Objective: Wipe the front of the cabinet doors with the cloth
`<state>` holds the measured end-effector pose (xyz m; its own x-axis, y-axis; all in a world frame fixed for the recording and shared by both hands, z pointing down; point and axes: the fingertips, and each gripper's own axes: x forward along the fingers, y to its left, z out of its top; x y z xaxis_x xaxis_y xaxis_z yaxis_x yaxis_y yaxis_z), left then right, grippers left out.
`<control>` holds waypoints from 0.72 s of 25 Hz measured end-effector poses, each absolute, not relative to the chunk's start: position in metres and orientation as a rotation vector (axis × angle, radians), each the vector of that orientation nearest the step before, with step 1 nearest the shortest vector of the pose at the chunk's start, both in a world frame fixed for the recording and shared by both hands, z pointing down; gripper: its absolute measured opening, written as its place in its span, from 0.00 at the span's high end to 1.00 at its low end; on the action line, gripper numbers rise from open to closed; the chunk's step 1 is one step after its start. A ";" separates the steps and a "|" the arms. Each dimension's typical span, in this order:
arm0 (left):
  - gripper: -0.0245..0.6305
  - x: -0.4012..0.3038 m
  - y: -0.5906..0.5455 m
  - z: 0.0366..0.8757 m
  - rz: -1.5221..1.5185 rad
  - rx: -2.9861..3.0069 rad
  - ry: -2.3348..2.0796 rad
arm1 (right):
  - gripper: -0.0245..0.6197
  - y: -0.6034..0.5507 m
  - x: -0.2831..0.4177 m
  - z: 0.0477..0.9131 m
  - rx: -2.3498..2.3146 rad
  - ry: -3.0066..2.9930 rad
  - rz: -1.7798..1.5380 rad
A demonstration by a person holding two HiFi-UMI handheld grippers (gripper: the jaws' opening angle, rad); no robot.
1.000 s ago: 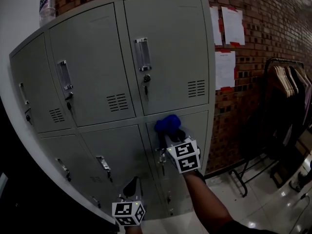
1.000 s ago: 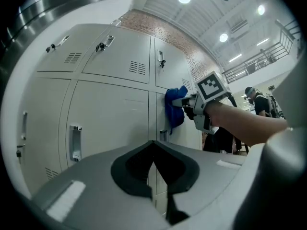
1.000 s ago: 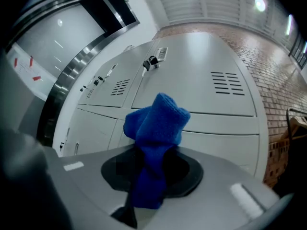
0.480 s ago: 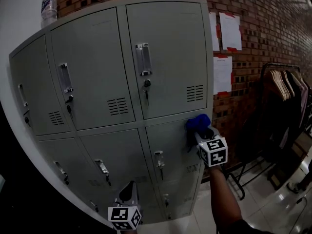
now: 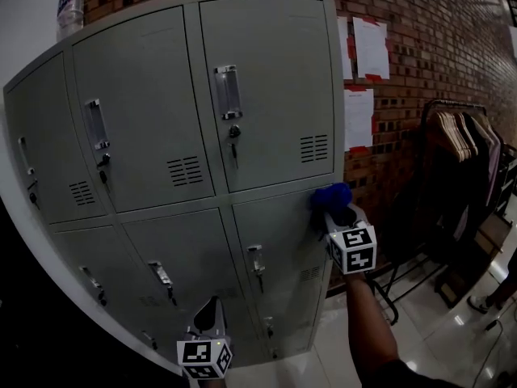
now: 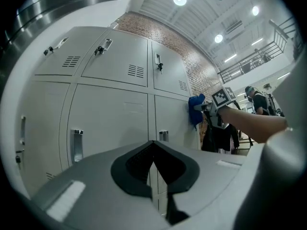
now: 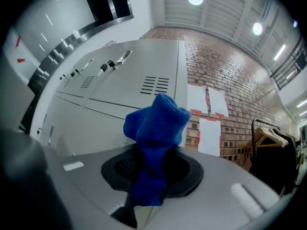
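Right gripper (image 5: 336, 213), clamped on the cloth (image 5: 331, 195), had been swept to the cabinet's (image 5: 266, 95) right edge; one stroke was judged complete.

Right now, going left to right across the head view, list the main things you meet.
Bottle up top → left claw low down → blue cloth gripped in the right claw → clothes rack.

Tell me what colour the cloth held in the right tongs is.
Bright blue. The bunched fabric cloth shows best in the right gripper view.
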<state>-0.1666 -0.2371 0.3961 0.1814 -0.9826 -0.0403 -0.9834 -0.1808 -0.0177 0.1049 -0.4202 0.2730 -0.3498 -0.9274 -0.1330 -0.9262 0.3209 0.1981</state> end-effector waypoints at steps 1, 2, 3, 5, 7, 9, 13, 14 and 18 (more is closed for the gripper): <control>0.94 -0.165 -0.238 0.395 0.041 -2.389 1.979 | 0.80 -0.412 0.093 0.271 1.766 -2.598 -0.374; 0.94 -0.164 -0.238 0.394 0.048 -2.394 1.975 | 0.80 -0.404 0.078 0.271 1.732 -2.650 -0.365; 0.94 -0.163 -0.238 0.394 0.051 -2.400 1.971 | 0.80 -0.397 0.061 0.274 1.688 -2.698 -0.346; 0.94 -0.160 -0.235 0.394 0.048 -2.411 1.965 | 0.80 -0.386 0.025 0.283 1.596 -2.770 -0.300; 0.94 -0.160 -0.233 0.393 0.049 -2.412 1.955 | 0.80 -0.380 -0.009 0.289 1.524 -2.821 -0.264; 0.94 -0.161 -0.232 0.393 0.043 -2.409 1.950 | 0.80 -0.377 -0.039 0.294 1.477 -2.843 -0.245; 0.94 -0.160 -0.229 0.398 0.054 -2.422 1.954 | 0.80 -0.376 -0.081 0.307 1.387 -2.813 -0.239; 0.94 -0.159 -0.229 0.398 0.056 -2.425 1.954 | 0.80 -0.379 -0.087 0.311 1.369 -2.799 -0.236; 0.94 -0.160 -0.228 0.402 0.046 -2.429 1.961 | 0.80 -0.388 -0.084 0.317 1.393 -2.749 -0.252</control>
<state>-0.1601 -0.2278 0.4023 0.2103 -0.9770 -0.0349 -0.9776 -0.2106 0.0032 -0.0843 -0.3881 0.3174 -0.5933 -0.8045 -0.0297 -0.7964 0.5812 0.1673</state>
